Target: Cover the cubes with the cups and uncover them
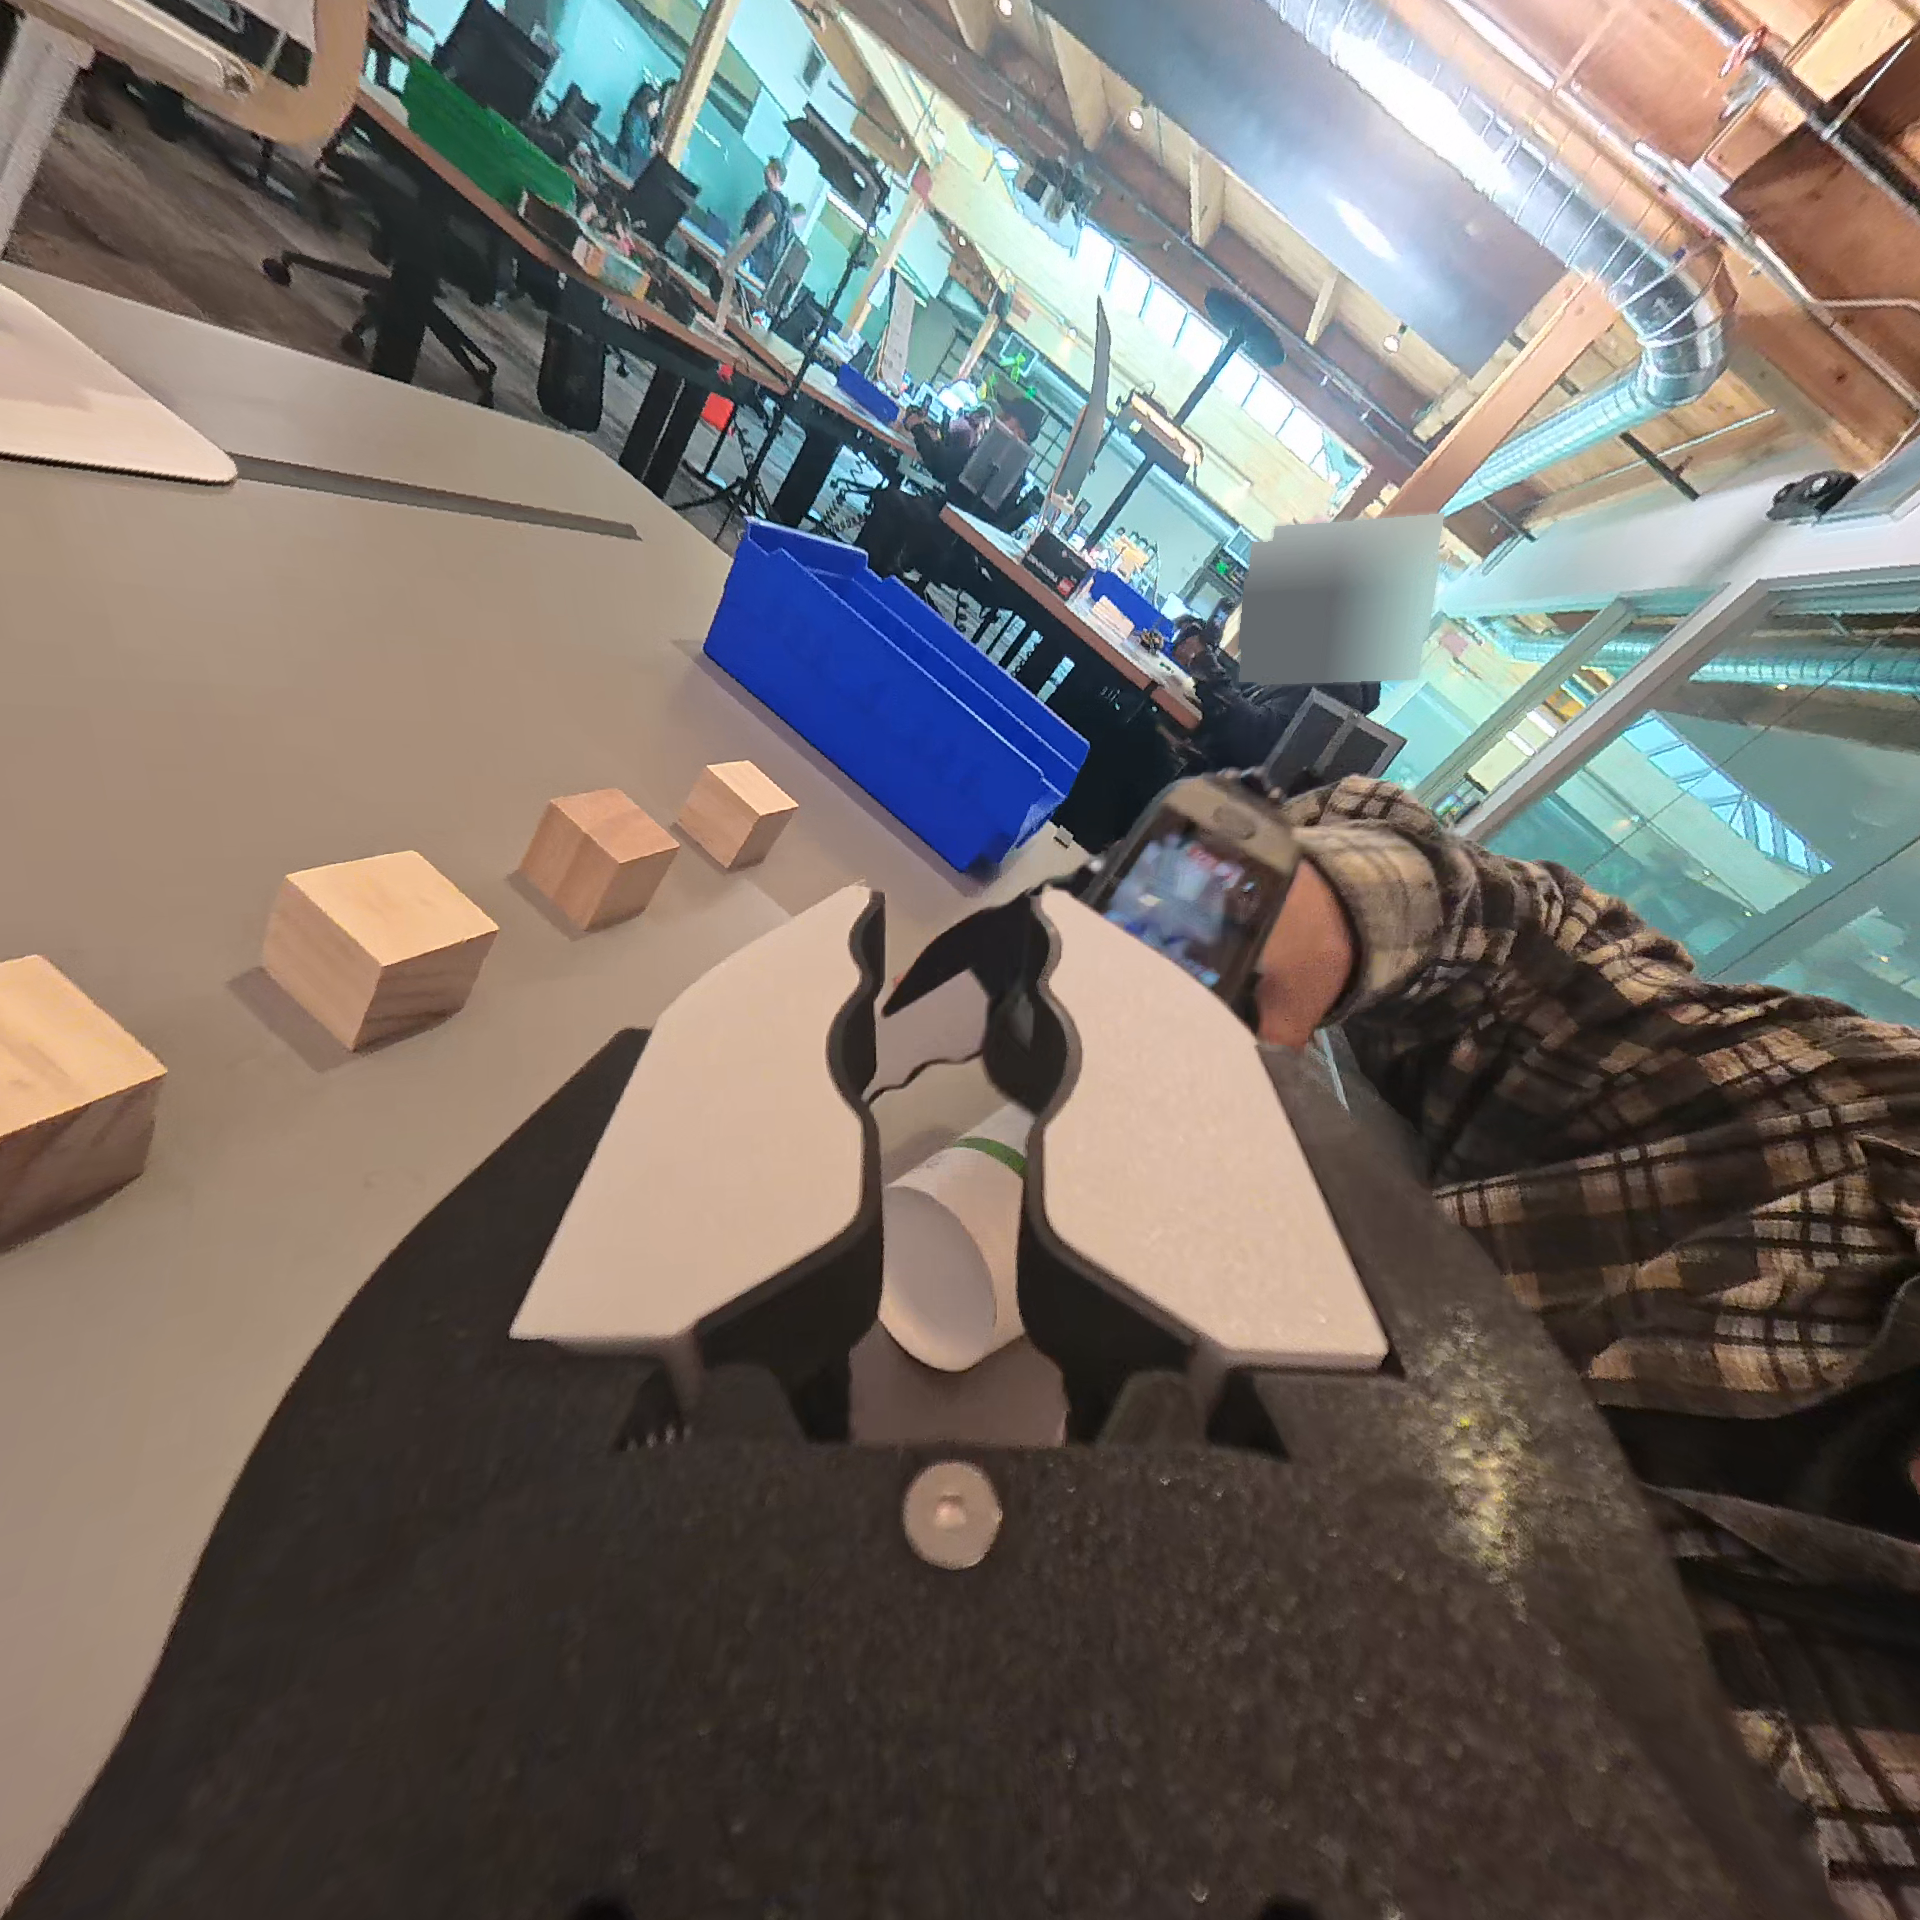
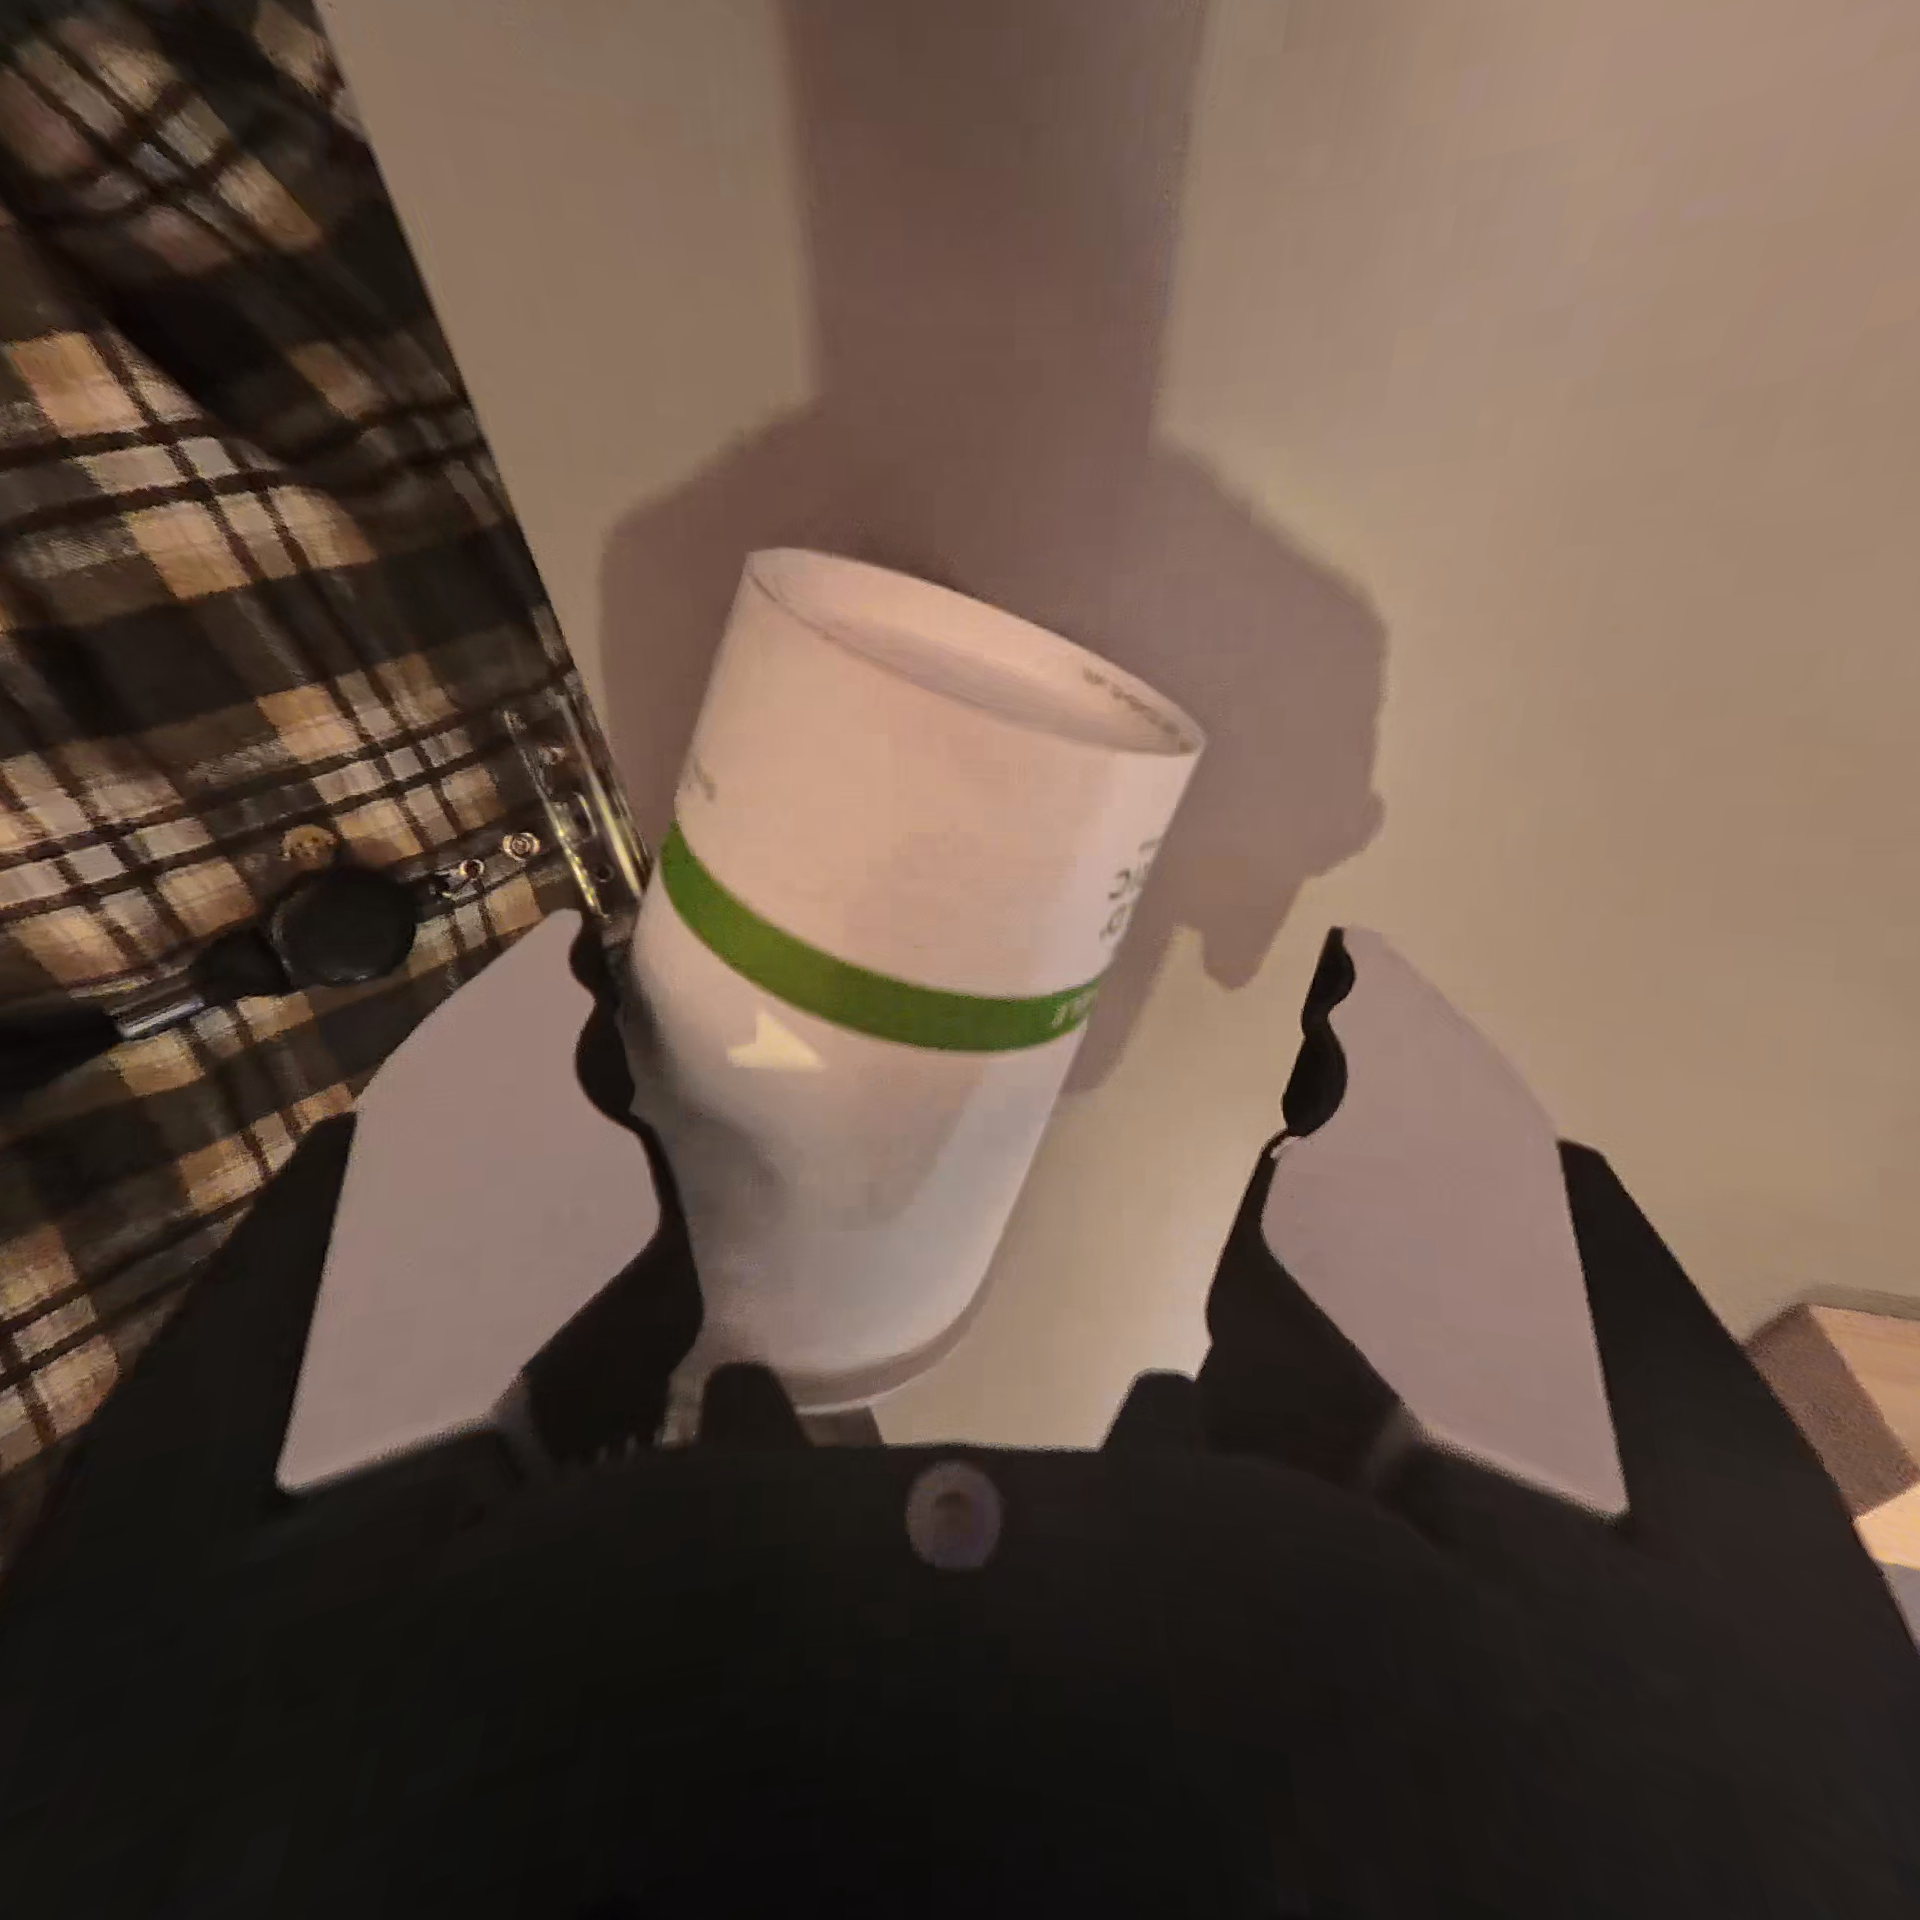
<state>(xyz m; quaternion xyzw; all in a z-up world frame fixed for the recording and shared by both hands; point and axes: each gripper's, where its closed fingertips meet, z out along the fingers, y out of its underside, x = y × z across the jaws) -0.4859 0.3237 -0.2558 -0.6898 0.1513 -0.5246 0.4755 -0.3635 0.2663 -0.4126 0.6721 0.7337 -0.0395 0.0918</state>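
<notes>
1. The left gripper has its fingers narrowed, with a white paper cup seen in the gap; whether they grip it is unclear
2. The right gripper is spread wide around a green-banded cup standing upside down on the table
3. Four wooden cubes sit uncovered in a row

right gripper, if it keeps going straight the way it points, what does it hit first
Most likely the white paper cup, which sits between the open right gripper fingers, touching one; beyond it is the table.
</notes>
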